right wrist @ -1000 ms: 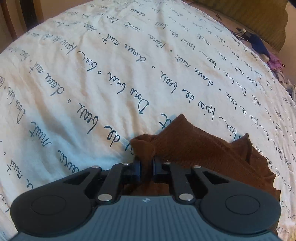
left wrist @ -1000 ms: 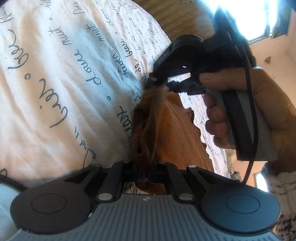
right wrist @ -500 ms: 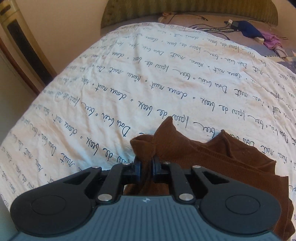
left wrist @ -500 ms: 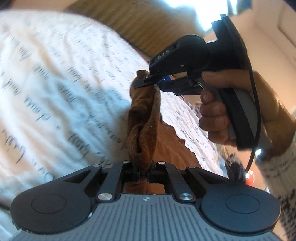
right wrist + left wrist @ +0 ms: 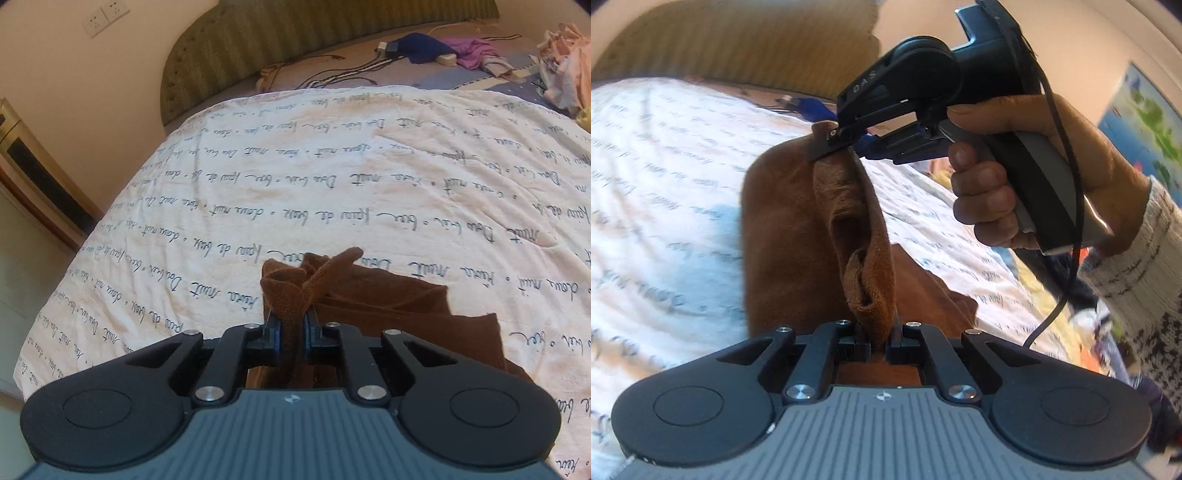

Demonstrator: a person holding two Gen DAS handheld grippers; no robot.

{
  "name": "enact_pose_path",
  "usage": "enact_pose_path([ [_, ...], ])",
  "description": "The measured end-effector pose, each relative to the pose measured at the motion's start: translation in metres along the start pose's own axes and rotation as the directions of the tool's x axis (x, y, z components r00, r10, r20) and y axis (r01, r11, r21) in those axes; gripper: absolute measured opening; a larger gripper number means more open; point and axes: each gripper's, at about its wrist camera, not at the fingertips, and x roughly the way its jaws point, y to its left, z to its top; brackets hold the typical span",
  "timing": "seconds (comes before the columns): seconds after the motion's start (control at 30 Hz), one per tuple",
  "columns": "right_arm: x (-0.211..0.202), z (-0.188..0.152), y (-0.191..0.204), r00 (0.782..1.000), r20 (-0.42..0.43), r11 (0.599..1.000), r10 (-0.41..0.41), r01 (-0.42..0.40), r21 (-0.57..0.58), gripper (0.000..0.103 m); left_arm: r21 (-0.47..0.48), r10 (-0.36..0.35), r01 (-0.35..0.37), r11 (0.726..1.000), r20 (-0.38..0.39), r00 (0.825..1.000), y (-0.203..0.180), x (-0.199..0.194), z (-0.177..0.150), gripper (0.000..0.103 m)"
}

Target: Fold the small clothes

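Observation:
A small brown garment [image 5: 783, 236] is held up over a white bedspread with dark script [image 5: 657, 192]. My left gripper [image 5: 879, 341] is shut on one bunched edge of it. In the left wrist view the right gripper [image 5: 827, 146], held by a hand [image 5: 1027, 173], pinches the far edge, and the cloth stretches taut between the two. In the right wrist view my right gripper [image 5: 290, 332] is shut on a bunched corner of the brown garment [image 5: 406, 306], whose rest hangs down to the right over the bedspread [image 5: 295, 177].
A green striped headboard [image 5: 295, 40] runs behind the bed. Blue and purple clothes [image 5: 443, 48] and cables lie on the mattress near it, with a pale clothes heap [image 5: 565, 62] at the far right. A wall with sockets [image 5: 105, 18] is at the left.
Both grippers have lifted the brown garment up off the bedspread. The views tilted up, so the headboard and walls now show. Both grips stayed shut on the cloth.

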Motion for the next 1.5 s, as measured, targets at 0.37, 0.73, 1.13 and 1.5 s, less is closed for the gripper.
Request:
enact_pose_path([
  [0.37,-0.028,-0.037,-0.122,0.998,0.058,0.986,0.021,-0.030,0.161,0.010,0.108,-0.054,0.070,0.992,-0.148,0.988,-0.060,0.069,-0.020,0.006],
  [0.73,-0.028,-0.078,-0.189,0.996,0.081,0.961,0.039,-0.060,0.268,0.010,0.219,-0.016,0.073,0.973,-0.254,0.967,-0.088,0.099,-0.043,0.006],
  [1.13,-0.041,-0.105,-0.199,0.995,0.092,0.975,-0.041,0.020,0.221,0.043,0.373,0.013,0.100,0.922,-0.289,0.957,-0.105,0.098,-0.064,0.012],
  [1.5,-0.072,-0.174,-0.141,0.994,0.107,0.999,0.034,-0.033,-0.016,0.041,0.177,-0.059,0.103,0.979,-0.237,0.970,-0.038,0.041,-0.032,0.047],
])
